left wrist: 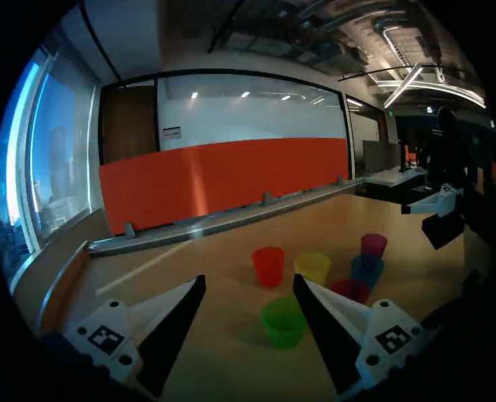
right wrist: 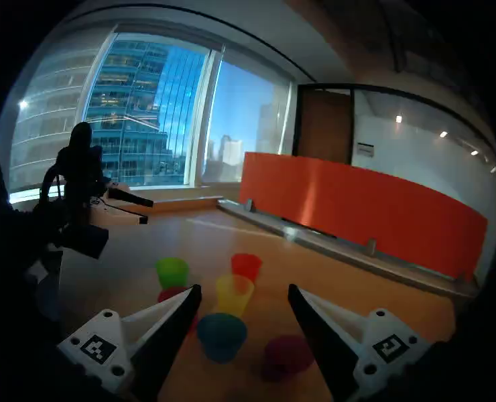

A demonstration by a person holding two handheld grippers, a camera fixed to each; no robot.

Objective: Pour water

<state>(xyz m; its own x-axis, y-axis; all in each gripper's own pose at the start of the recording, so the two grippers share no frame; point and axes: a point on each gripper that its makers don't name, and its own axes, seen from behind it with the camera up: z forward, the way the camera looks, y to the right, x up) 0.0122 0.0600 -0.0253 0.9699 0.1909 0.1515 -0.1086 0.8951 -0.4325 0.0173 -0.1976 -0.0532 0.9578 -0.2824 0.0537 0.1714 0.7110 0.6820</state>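
jaws spread empty on left gripper (left wrist: 249, 280) and right gripper (right wrist: 242, 289); the plastic cups (left wrist: 283, 321) on the desk (left wrist: 221, 368) look light and squashy, so pinch gently mid-wall.

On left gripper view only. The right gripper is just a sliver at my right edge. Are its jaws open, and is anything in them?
Observer: In the right gripper view, the right gripper has its jaws wide apart and nothing is held between them.
Operator: What's it pointed at? From my side the cups are bunched together.
Observer: The blue cup stands on the table straight ahead of it, framed in the gap between its jaws.
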